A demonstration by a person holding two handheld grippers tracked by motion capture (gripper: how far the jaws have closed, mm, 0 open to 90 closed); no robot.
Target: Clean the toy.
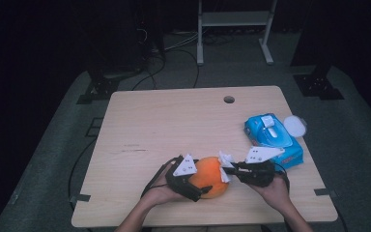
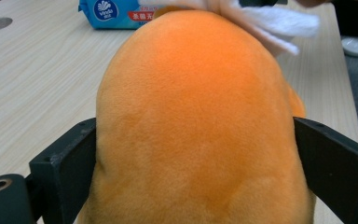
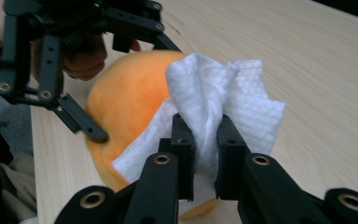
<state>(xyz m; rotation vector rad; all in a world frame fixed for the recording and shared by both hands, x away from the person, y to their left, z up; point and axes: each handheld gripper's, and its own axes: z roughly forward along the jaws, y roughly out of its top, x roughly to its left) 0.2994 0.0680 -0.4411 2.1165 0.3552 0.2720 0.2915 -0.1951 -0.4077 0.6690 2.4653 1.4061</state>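
The far and left table (image 1: 154,121) lies open; the blue wipes pack (image 1: 273,137) blocks the right edge.

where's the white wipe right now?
The white wipe is pinched in the right gripper, pressed on the orange plush held by the left gripper, near the table's front edge in the high view.

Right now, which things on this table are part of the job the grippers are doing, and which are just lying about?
In use:
- orange plush toy, clamped between the jaws of the left gripper
- white wipe, pinched by the right gripper against the toy

Lying about:
- blue pack of wipes near the table's right edge
- white round lid beside the pack
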